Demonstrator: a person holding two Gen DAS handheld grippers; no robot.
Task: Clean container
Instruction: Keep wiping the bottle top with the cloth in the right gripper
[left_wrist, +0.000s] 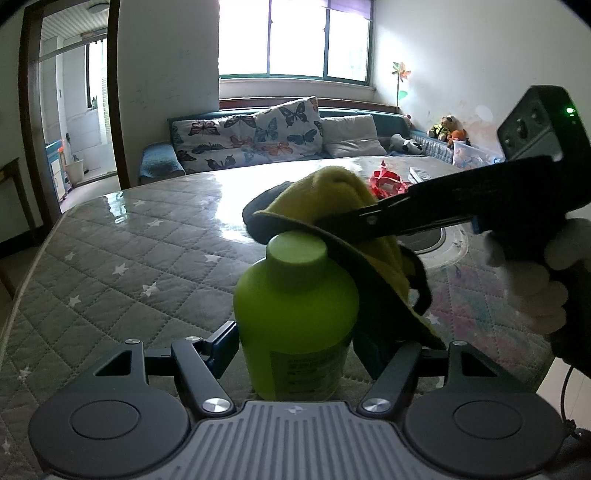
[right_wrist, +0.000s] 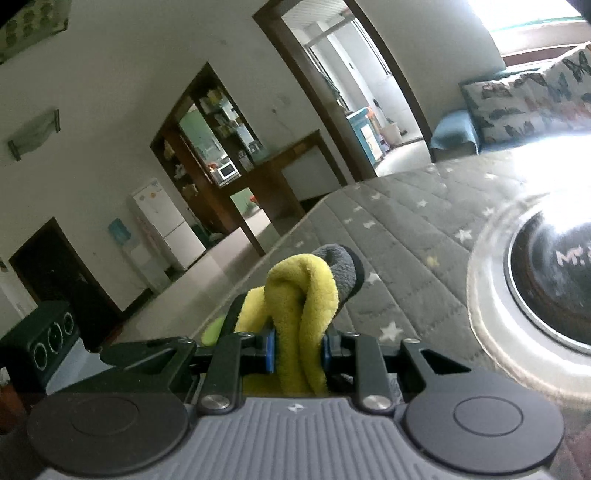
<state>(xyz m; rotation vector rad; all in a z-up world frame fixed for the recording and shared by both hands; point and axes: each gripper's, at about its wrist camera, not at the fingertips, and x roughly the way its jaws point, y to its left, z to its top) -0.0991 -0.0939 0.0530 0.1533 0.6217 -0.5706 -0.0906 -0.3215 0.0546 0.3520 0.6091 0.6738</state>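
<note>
A lime-green bottle (left_wrist: 295, 317) with a green cap stands upright between the fingers of my left gripper (left_wrist: 295, 350), which is shut on its body. My right gripper (left_wrist: 332, 221) comes in from the right and is shut on a yellow and grey cloth (left_wrist: 332, 192) that lies over the bottle's cap. In the right wrist view the cloth (right_wrist: 303, 306) is bunched between the blue pads of my right gripper (right_wrist: 297, 354), and a sliver of the green bottle (right_wrist: 212, 332) shows below left.
The table (left_wrist: 129, 258) has a grey quilted star-pattern cover. A round glass-rimmed dish with a dark centre (right_wrist: 535, 280) sits to the right. A red item (left_wrist: 386, 182) lies farther back. A sofa with butterfly cushions (left_wrist: 258, 136) stands behind the table.
</note>
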